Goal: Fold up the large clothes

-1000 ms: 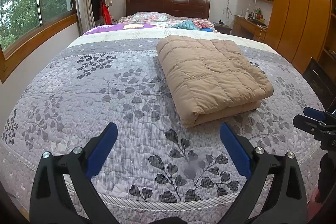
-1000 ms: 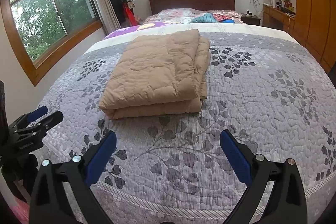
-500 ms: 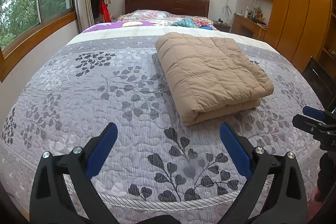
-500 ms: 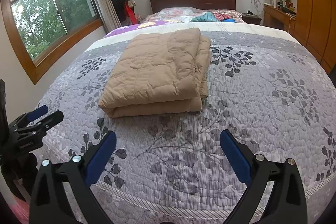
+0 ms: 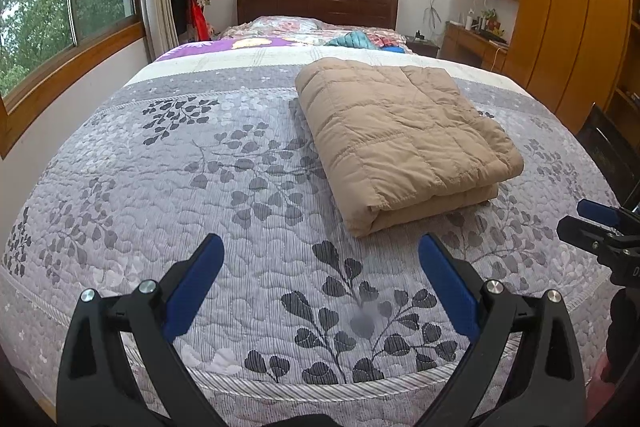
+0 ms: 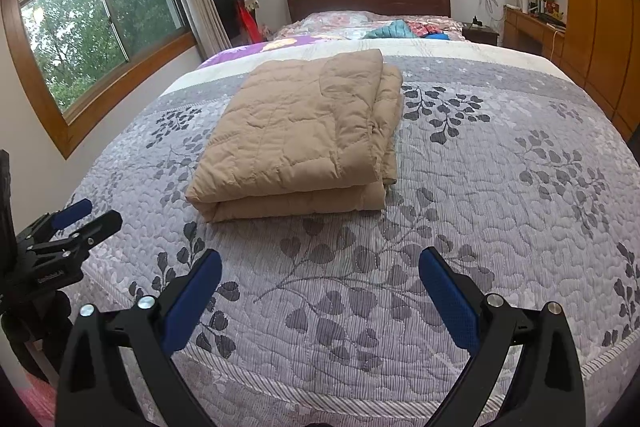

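1. The right gripper [image 5: 600, 227] is cut off at the left view's edge; there its jaws can't be judged.
2. The right view shows both: right gripper [image 6: 320, 267] and left gripper [image 6: 80, 217], jaws spread, empty.
3. The folded tan coat [image 5: 404, 143] lies mid-bed on the grey leaf-print quilt [image 5: 240, 187], apart from both.
4. Windows [image 6: 100, 19] and a wooden wardrobe [image 5: 560, 7] flank the bed.

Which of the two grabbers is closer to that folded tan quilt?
Roughly even; the pictures don't settle it. The left gripper sits off the folded tan quilt's near-left corner, the right gripper off its near-right; both open, apart.
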Tool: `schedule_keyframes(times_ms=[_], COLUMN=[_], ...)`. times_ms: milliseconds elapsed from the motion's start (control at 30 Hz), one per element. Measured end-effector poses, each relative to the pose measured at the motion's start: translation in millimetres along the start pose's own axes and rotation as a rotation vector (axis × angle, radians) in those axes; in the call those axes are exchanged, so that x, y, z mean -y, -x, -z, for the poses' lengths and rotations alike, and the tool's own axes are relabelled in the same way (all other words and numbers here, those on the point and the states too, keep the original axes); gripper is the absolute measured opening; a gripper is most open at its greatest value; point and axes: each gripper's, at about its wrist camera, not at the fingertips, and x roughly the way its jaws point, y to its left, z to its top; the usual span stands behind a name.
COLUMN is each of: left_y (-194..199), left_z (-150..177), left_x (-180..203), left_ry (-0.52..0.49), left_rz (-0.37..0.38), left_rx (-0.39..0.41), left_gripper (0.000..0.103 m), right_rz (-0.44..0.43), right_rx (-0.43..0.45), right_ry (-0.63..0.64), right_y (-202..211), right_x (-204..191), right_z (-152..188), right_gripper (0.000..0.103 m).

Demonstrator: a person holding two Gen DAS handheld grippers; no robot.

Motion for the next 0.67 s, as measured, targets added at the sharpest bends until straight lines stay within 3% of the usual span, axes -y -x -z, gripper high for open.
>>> schedule_keyframes(times_ms=[667], left_y=[-0.6], left_z=[-0.7], left_x=[-3.2], left_ry=[-0.005], left_rz=[-0.005], left_rx=[-0.003], left_gripper=[0.097], right_rz=[-0.002], right_rx=[-0.008], right_ry=[0.006], right_y=[-3.2], right_x=[2.0], right_z=[-0.4], right_gripper=[0.099])
